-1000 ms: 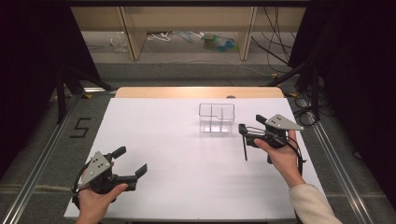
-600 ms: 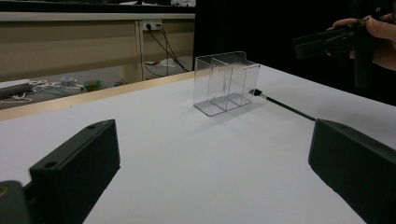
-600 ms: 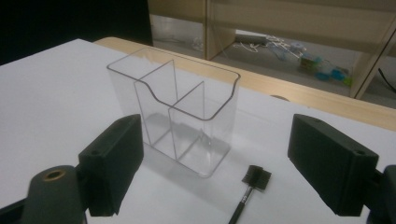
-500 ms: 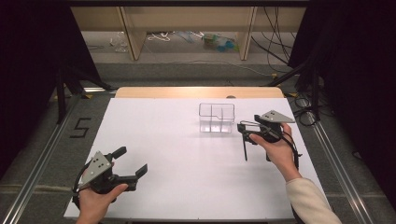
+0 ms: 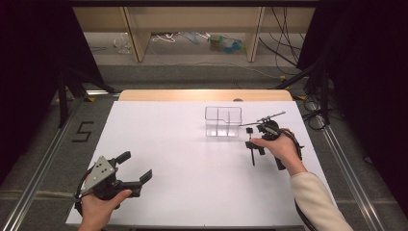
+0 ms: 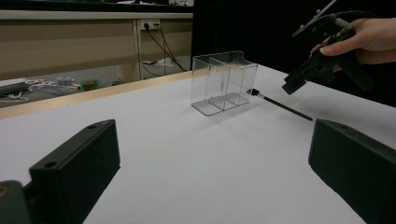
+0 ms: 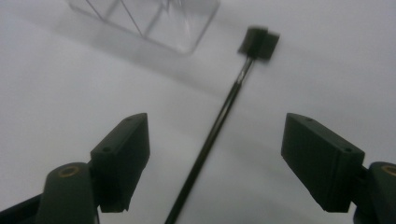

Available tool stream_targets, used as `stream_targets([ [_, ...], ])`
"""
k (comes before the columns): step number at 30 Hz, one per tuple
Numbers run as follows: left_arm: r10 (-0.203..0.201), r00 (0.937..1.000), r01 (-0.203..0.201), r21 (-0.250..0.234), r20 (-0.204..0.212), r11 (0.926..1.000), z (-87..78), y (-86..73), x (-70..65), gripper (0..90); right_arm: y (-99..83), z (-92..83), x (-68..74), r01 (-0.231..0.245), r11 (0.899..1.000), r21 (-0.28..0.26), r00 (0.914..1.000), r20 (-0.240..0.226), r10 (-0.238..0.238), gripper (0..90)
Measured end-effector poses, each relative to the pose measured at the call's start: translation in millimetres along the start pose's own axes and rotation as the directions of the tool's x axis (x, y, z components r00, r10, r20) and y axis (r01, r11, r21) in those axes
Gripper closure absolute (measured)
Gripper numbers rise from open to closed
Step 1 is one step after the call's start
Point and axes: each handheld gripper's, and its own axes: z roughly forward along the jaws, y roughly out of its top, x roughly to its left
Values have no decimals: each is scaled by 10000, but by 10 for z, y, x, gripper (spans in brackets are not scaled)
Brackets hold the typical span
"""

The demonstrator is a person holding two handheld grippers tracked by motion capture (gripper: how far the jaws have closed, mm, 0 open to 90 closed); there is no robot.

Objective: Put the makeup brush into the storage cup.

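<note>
A black "5" (image 5: pixel 83 131) marks the floor left. The right gripper (image 7: pixel 215 154), jaws wide but just closing, straddles a thin black flat-headed brush (image 7: pixel 219 119) beside the clear ribbed plastic organizer (image 5: pixel 222 122); the left gripper (image 5: pixel 136 169) is open.

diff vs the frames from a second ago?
The right tongs moved toward the clear divided box and dipped over the thin black brush lying on the white table. Their jaws have just been closing but stand apart: the brush lies between them, untouched, nothing gripped. The left tongs stayed open in the same spot. Box and brush are unmoved.
</note>
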Motion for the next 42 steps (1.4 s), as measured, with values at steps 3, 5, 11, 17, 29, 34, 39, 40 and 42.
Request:
stream_targets([
  [3,0,10000,0,30,19,10000,0,-2,-1,18,32,39,27,-392,9908,1292,9992,-40,401,283],
  [5,9,10000,-9,41,34,10000,2,-2,-1,18,56,60,23,-287,9878,1529,9996,21,287,309],
  [11,51,10000,-52,56,75,10000,2,-2,0,20,165,110,61,-241,9749,2214,9993,325,173,399],
  [17,70,9999,-71,65,102,10000,-1,-3,1,22,218,194,100,-6,9632,2686,9987,490,-130,456],
  [29,17,9999,-18,71,163,10000,3,-6,-12,31,250,281,160,-830,9341,3472,9951,796,588,591],
  [34,59,9996,-59,10,260,10000,11,-9,-8,33,243,297,170,-875,9363,3402,9929,1062,542,634],
  [39,86,9996,-86,12,258,10000,11,-8,-12,36,261,304,184,-993,9284,3580,9908,1220,590,748],
  [40,88,9996,-89,12,258,10000,10,-8,-12,36,267,306,185,-938,9263,3650,9914,1190,535,761],
  [42,100,9997,-101,76,201,9999,2,-6,-15,37,266,313,186,-888,9286,3603,9913,1227,472,772],
])
